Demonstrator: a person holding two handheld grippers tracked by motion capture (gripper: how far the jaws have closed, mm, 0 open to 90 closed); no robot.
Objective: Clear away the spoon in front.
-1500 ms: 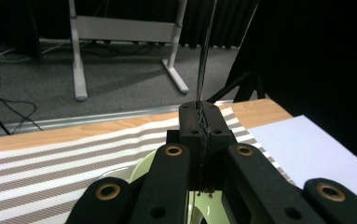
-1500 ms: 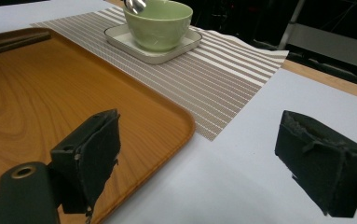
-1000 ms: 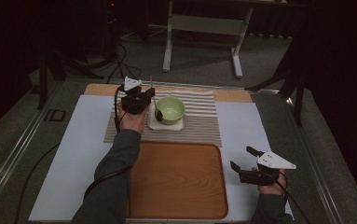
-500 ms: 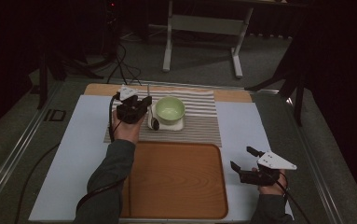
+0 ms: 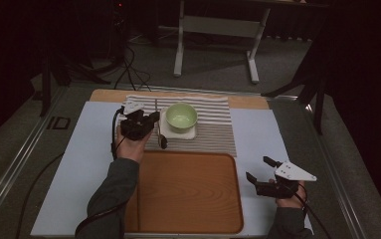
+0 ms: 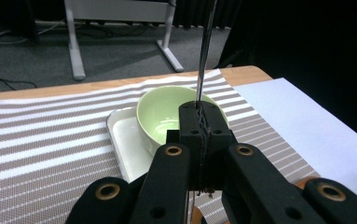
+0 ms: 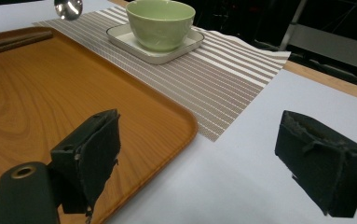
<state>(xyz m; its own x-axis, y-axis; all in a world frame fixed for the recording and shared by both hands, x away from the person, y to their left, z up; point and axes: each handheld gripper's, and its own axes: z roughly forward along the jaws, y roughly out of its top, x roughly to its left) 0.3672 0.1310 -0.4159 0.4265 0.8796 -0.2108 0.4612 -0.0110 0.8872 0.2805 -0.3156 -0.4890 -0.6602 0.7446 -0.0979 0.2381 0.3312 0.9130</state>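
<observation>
A wooden tray (image 5: pixel 188 194) lies empty on the pale blue table cover (image 5: pixel 78 164), near what looks like a metal stand (image 5: pixel 218 35) beyond.

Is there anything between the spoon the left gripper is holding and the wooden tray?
Nothing visible. The left gripper is shut on the spoon, whose bowl hangs over the striped mat just beyond the tray rim. The tray's near surface is bare, and the green bowl sits farther back, off that path.

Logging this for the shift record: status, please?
Left hand-held gripper shut on spoon beside green bowl. Right hand-held gripper open, idle by tray. Nothing blocking.
</observation>
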